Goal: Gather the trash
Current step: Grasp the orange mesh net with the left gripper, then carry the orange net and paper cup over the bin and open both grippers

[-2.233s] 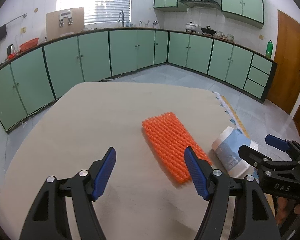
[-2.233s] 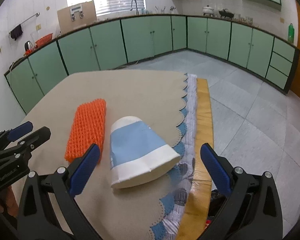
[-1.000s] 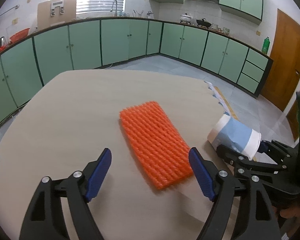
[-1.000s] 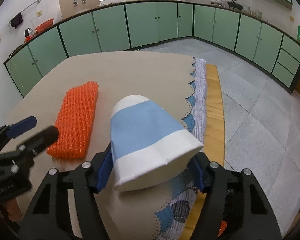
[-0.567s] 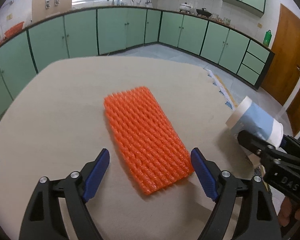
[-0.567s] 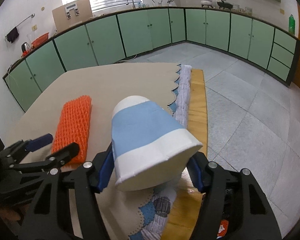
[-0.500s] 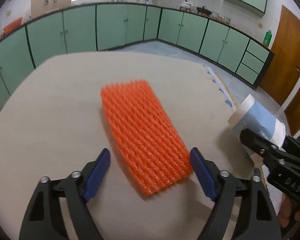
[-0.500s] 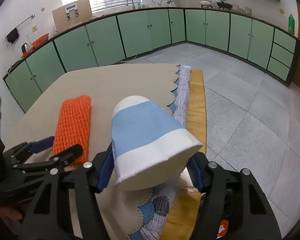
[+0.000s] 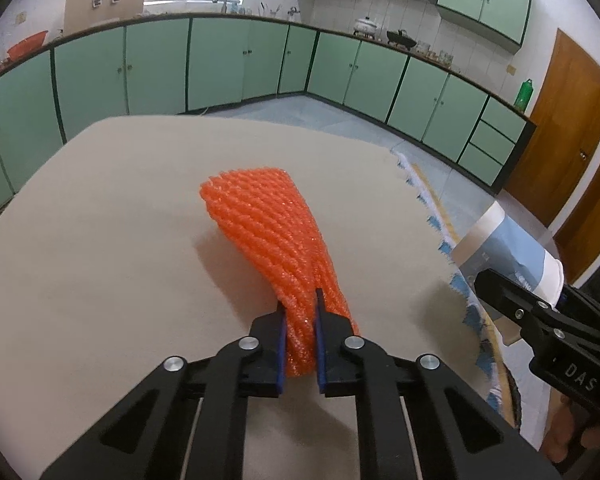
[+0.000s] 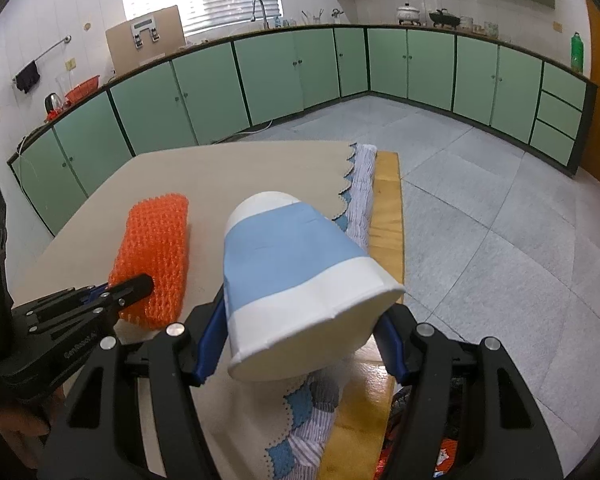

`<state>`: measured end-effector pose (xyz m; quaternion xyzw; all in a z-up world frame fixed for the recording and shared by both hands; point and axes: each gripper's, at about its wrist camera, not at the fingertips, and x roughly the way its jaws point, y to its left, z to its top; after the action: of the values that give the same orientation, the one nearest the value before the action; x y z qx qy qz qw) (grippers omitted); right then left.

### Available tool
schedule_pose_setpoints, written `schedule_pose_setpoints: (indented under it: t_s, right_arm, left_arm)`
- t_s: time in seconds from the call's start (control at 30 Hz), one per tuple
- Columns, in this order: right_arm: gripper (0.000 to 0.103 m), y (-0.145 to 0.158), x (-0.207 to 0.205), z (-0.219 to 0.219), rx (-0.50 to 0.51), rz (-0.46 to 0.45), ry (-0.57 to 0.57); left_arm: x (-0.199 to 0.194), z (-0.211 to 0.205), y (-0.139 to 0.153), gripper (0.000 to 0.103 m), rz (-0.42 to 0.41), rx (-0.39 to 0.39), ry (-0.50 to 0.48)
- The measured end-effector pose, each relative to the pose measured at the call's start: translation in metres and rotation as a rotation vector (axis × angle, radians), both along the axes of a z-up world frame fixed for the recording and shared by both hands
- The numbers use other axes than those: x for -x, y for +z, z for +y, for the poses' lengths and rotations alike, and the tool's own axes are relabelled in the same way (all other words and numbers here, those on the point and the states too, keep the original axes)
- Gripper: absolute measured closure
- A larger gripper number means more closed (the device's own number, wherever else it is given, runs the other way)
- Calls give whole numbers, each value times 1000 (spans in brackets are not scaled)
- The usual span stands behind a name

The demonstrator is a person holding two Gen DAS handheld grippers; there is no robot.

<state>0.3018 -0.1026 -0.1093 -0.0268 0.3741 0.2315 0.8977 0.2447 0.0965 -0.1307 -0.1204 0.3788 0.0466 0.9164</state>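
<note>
Trash in both grips: my left gripper (image 9: 300,344) has its jaws pinched tight on the near end of the orange foam net (image 9: 278,240), bunching the mesh into a narrow neck while the far end fans out flat on the table (image 9: 100,240). My right gripper (image 10: 300,344) squeezes the wide rim end of the blue-and-white paper cup (image 10: 296,276), held on its side and clear of the tabletop, base pointing away from me; the rim looks slightly dented under the pressure. I grab the net by its end because, I judge, soft mesh gives no other firm purchase. Beyond the scalloped edge of the beige table cover (image 10: 260,160), a striped cloth (image 10: 362,184) and a yellow wooden edge (image 10: 390,208) show. Below the cup, something colourful (image 10: 440,456) sits low by the table, possibly a bin, though I cannot tell. Green cabinets (image 10: 420,68) ring the kitchen.
</note>
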Motion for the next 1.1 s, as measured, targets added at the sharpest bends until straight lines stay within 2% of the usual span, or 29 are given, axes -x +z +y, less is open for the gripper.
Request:
schedule_pose_setpoints:
  t_s: [0.57, 1.1]
  right_arm:
    - [41, 51, 36, -35, -69, -73, -48]
    - [41, 82, 77, -86, -76, -121, -130]
  left_arm:
    - [35, -29, 62, 92, -111, -22, -97]
    - [57, -86, 91, 92, -163, -17, -249]
